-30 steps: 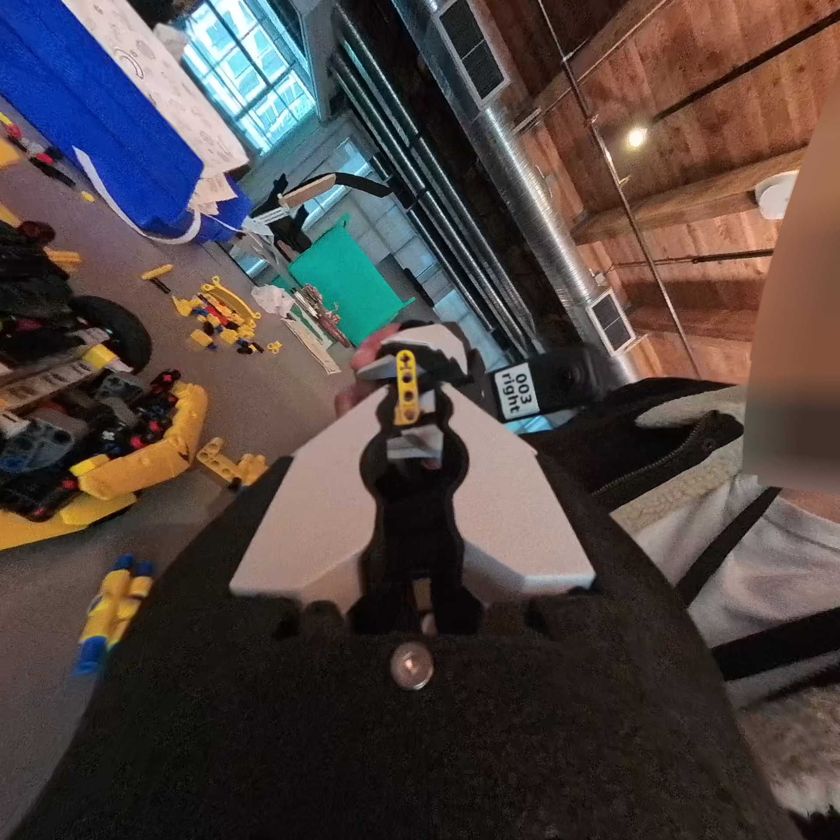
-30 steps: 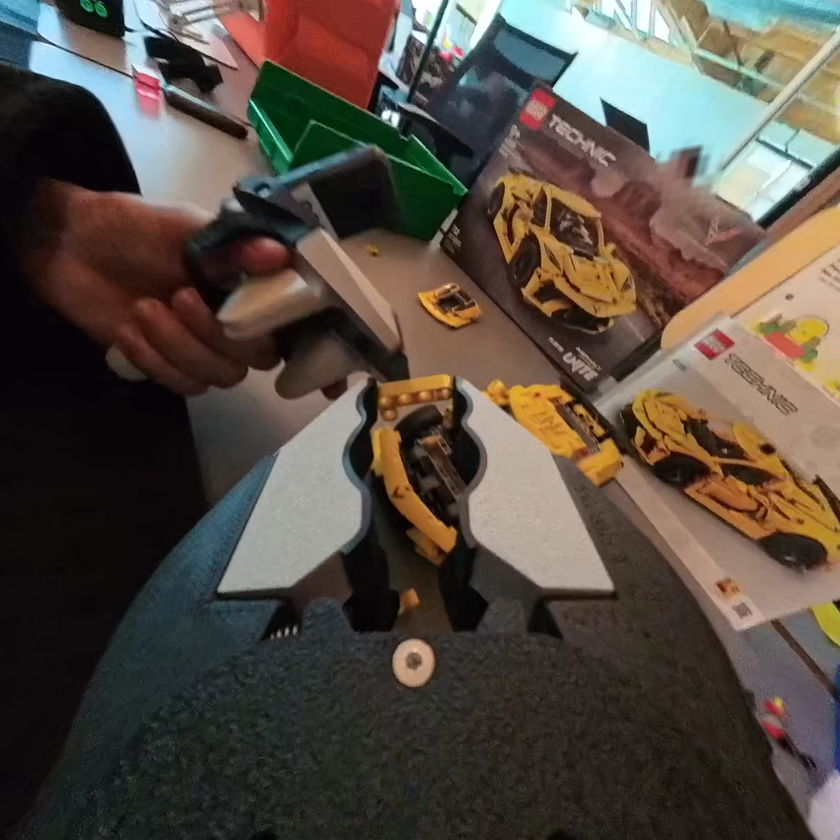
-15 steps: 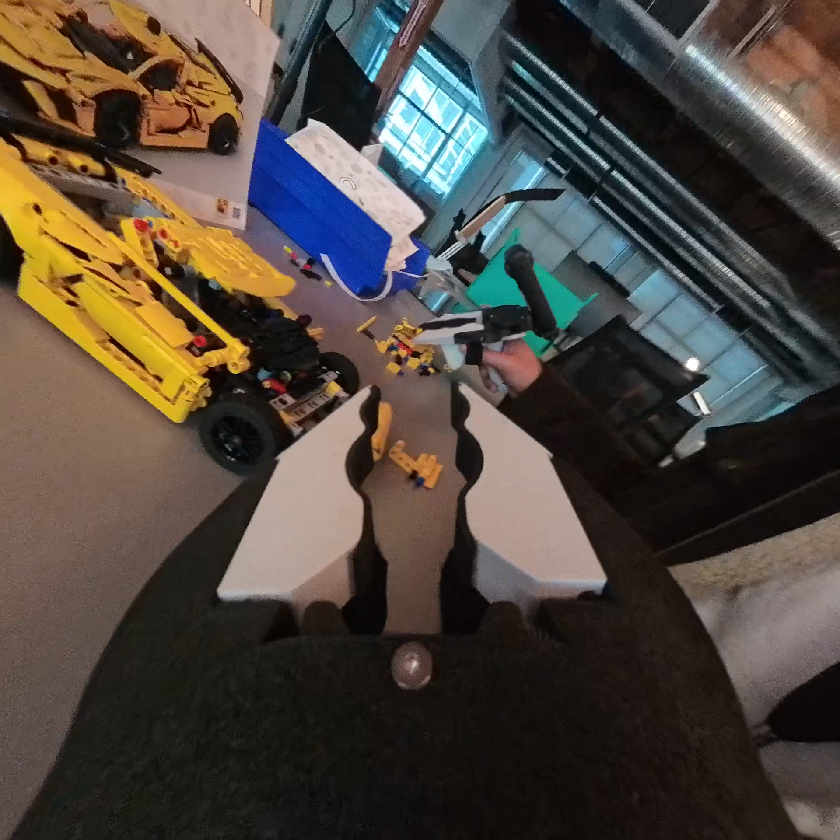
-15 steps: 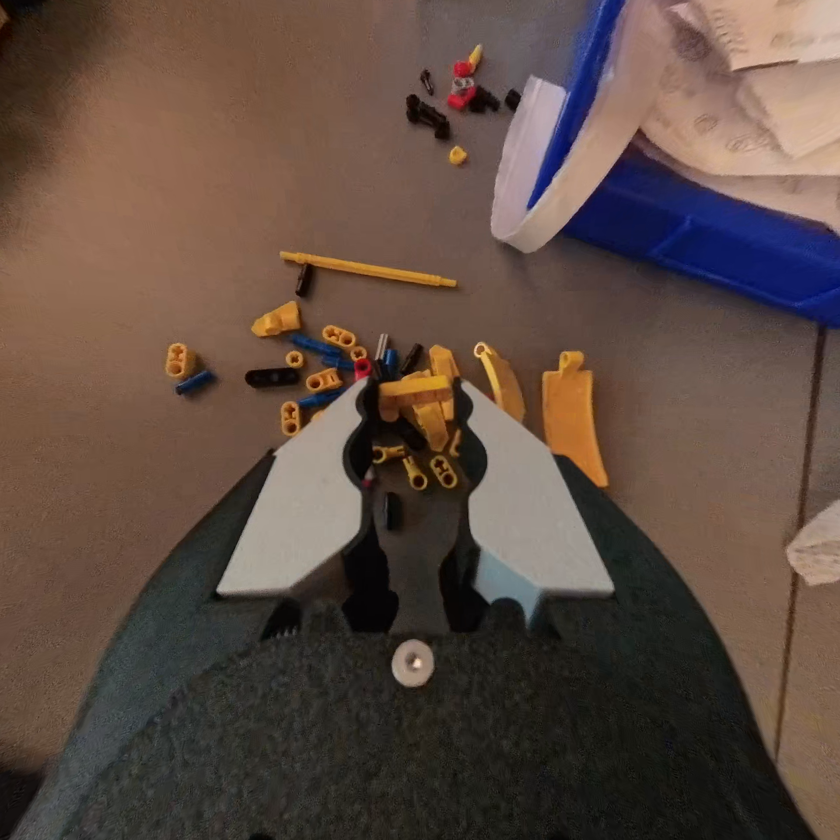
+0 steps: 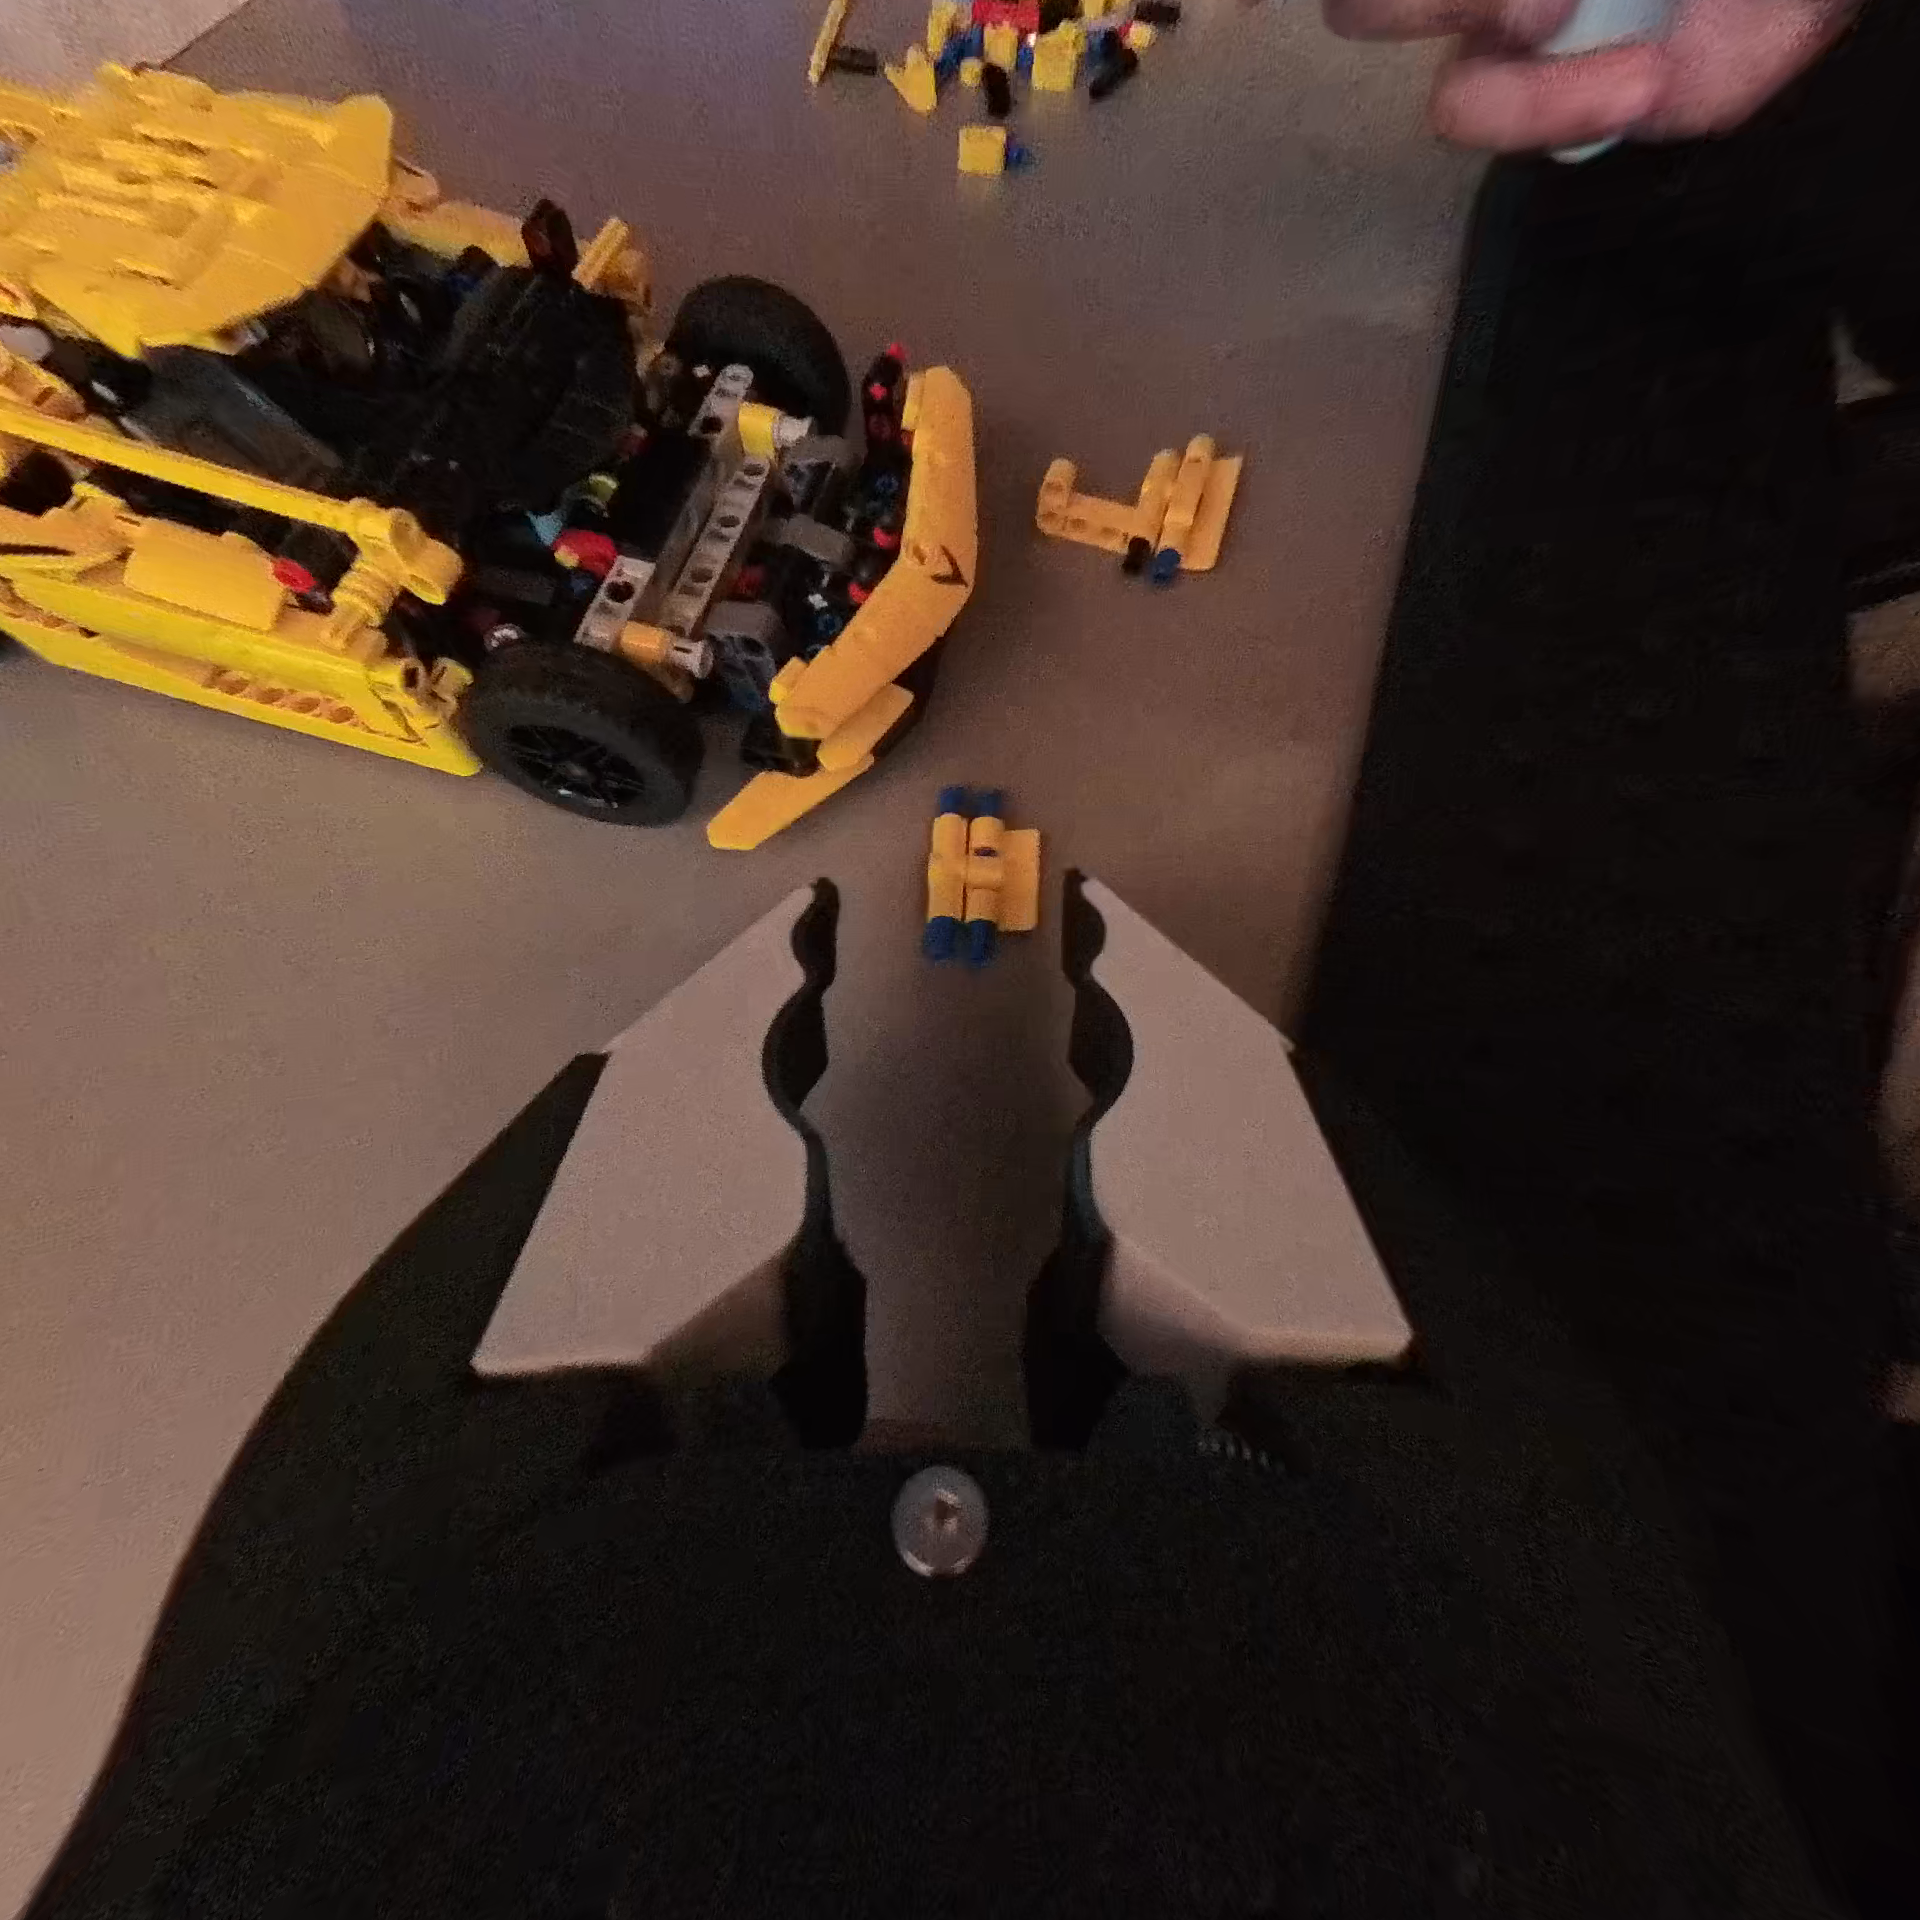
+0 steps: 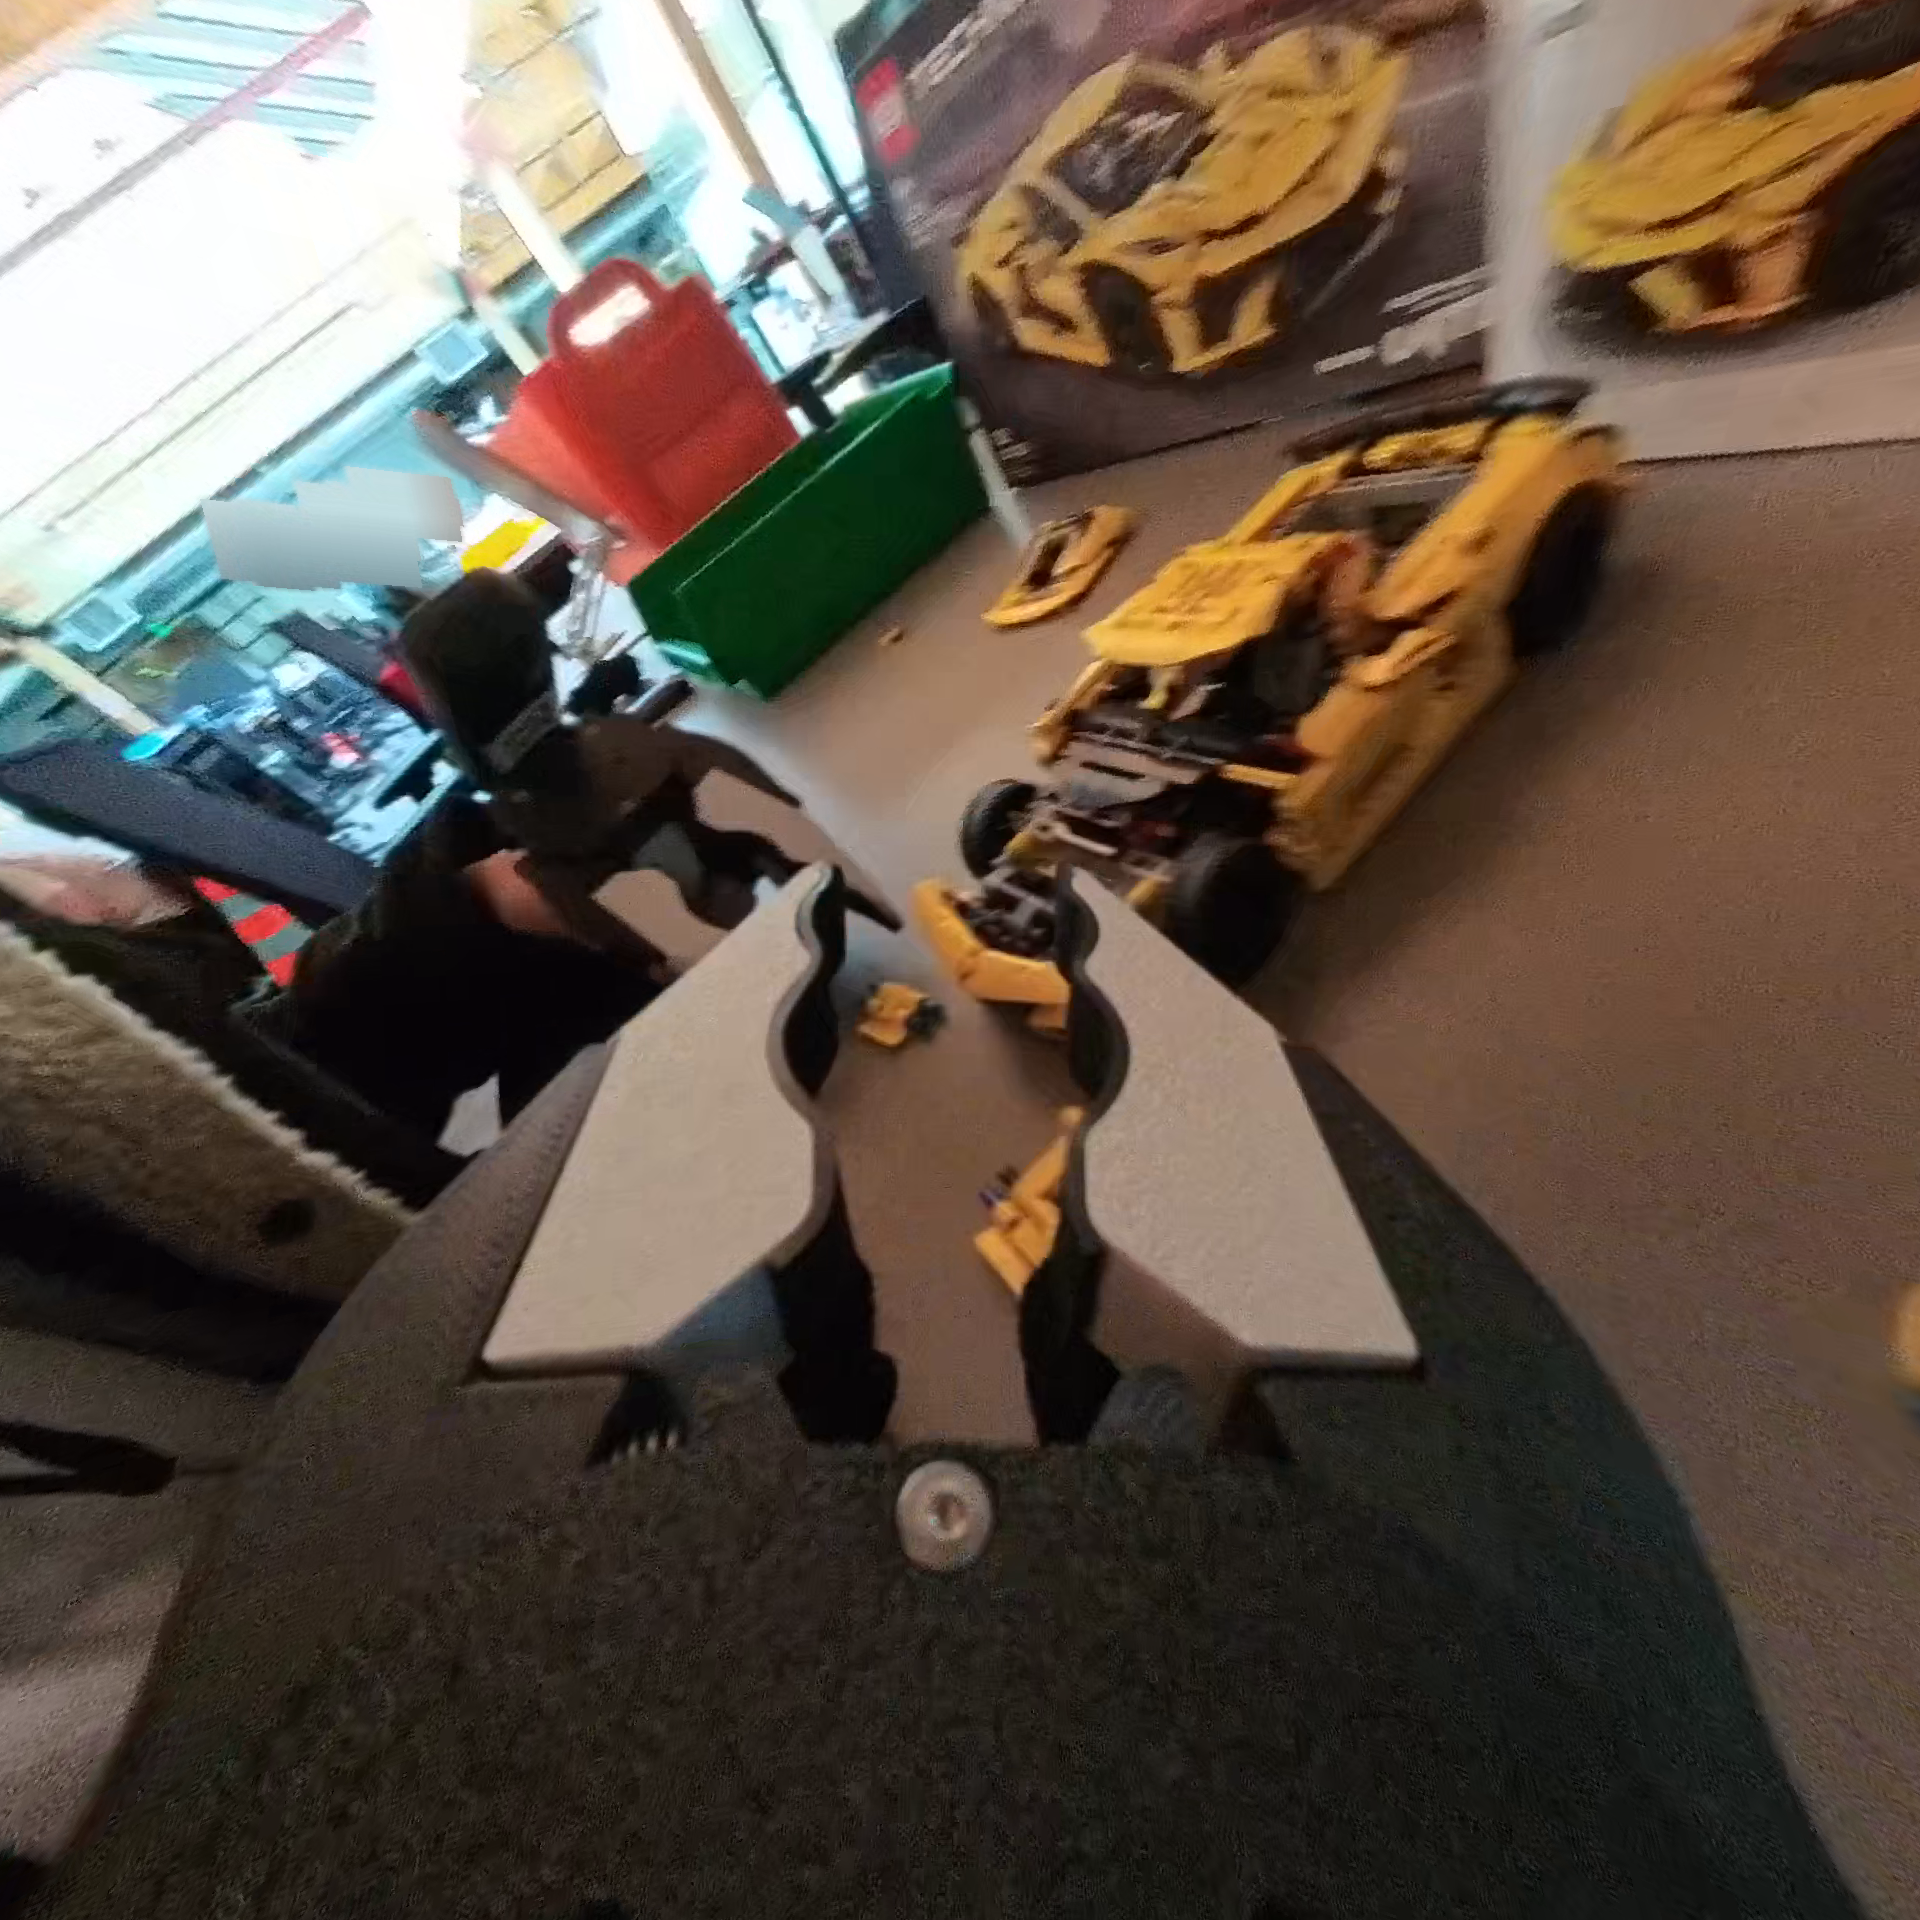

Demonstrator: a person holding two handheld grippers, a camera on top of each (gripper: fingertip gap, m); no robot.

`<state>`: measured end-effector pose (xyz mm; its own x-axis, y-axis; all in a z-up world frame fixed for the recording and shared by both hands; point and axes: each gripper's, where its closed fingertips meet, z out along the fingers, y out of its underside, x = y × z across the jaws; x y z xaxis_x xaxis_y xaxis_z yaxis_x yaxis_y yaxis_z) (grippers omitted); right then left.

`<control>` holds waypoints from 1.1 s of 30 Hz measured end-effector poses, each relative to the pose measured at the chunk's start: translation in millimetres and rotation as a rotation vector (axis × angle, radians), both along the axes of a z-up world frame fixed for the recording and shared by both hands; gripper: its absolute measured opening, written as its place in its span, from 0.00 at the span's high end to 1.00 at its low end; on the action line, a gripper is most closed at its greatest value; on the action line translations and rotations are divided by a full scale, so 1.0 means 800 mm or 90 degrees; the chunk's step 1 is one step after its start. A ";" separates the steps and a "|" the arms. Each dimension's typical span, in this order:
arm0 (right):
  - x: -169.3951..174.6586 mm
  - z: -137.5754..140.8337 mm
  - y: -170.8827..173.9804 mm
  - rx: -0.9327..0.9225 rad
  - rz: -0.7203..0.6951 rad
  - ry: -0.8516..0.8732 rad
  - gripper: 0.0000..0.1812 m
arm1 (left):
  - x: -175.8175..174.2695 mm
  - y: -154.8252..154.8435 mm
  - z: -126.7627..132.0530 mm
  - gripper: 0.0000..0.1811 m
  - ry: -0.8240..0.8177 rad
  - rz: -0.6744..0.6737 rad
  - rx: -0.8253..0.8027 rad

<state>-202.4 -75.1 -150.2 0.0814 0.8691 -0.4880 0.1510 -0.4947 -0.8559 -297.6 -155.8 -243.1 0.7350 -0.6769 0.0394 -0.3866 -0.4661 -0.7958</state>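
left hand-held gripper (image 5: 943,894): jaws wide, empty (yellow beam gone), now over small yellow-blue brick assembly (image 5: 981,871) on counter (image 5: 260,1039) | right hand-held gripper (image 6: 948,899): wide, empty, swung toward yellow brick car (image 6: 1340,686)

Small yellow-and-blue brick assembly (image 5: 980,875) lies flat on table just before open left tongs (image 5: 945,894)

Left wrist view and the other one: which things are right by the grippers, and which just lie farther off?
By the grippers: left gripper, open, with a small yellow-and-blue piece just ahead of its fingertips; right gripper, open, a yellow bracket piece seen between its fingers.
Farther off: yellow toy car, pile of loose pieces, green bin, picture box.
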 end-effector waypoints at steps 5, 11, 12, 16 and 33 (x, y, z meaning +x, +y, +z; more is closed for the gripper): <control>-0.041 -0.024 -0.070 -0.010 0.149 -0.028 0.85 | 0.009 0.007 -0.019 0.78 0.032 -0.008 -0.025; -0.064 -0.049 -0.087 -0.081 0.171 -0.076 0.88 | 0.025 0.004 -0.017 0.88 0.117 -0.050 0.046; -0.064 -0.058 -0.081 -0.088 0.153 -0.101 0.88 | 0.026 0.005 -0.009 0.88 0.138 -0.053 0.089; -0.062 -0.058 -0.081 -0.182 0.173 -0.083 0.85 | 0.044 0.002 0.054 0.88 0.118 -0.058 0.293; -0.057 -0.016 -0.103 -0.231 0.253 0.024 0.98 | 0.050 -0.004 0.095 0.80 -0.151 0.018 0.224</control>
